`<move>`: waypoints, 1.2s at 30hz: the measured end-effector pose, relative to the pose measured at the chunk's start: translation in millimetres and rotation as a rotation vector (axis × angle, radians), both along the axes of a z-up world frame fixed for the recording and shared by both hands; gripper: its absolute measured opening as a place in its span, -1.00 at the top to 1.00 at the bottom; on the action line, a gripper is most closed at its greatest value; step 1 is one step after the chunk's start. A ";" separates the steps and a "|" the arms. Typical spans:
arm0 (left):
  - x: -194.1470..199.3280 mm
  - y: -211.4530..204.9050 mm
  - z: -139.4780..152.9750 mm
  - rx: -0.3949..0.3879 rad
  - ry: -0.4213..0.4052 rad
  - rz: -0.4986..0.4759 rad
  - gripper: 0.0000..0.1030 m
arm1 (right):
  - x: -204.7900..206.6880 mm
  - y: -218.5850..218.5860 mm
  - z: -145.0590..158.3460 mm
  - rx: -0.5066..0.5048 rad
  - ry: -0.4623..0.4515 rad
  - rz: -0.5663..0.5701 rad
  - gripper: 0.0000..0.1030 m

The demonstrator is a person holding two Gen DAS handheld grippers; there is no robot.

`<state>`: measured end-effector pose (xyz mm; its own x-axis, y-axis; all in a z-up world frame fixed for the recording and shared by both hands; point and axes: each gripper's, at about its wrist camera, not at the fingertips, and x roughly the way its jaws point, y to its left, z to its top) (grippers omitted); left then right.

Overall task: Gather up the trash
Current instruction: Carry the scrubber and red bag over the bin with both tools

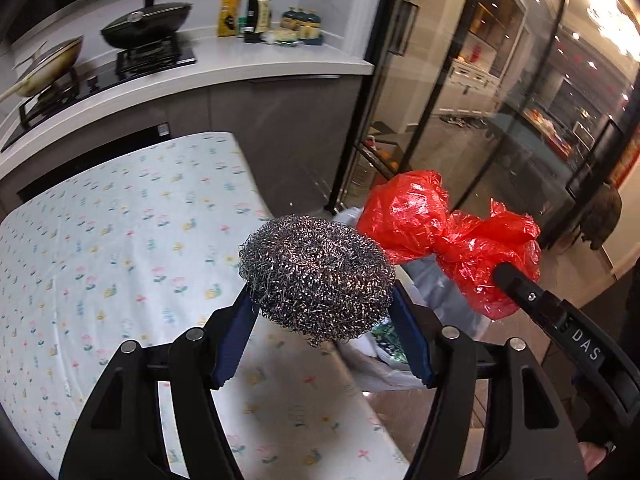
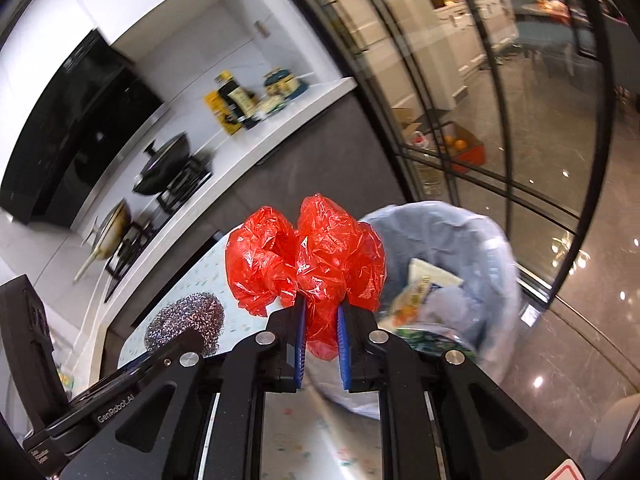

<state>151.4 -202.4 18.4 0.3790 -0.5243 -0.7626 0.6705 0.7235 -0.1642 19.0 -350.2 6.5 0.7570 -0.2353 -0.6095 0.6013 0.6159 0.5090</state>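
My left gripper [image 1: 320,304] is shut on a steel wool scourer [image 1: 316,276] and holds it above the right edge of the flowered table [image 1: 120,240]. My right gripper [image 2: 322,312] is shut on a crumpled red plastic bag [image 2: 316,256], held in the air beside the table. The bag also shows in the left wrist view [image 1: 440,232], to the right of the scourer. A trash bin lined with a pale blue bag [image 2: 452,240] stands on the floor just past the red bag, with wrappers inside. The scourer also shows in the right wrist view [image 2: 188,320], at lower left.
A kitchen counter [image 1: 248,64] with a stove, two pans [image 1: 148,24] and bottles [image 1: 260,8] runs behind the table. Glass doors with black frames [image 1: 460,100] stand to the right. The floor is glossy stone [image 2: 560,340].
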 end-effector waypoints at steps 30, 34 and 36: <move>-34.7 -65.0 -23.6 0.074 0.022 -0.122 -0.22 | -44.9 -40.3 -21.4 0.042 0.004 -0.104 0.76; -36.0 -67.8 -24.1 0.076 0.023 -0.128 -0.22 | -45.9 -40.5 -21.8 0.043 0.005 -0.110 0.76; -35.7 -68.7 -24.4 0.076 0.024 -0.132 -0.23 | -45.8 -39.5 -21.8 0.042 0.005 -0.111 0.76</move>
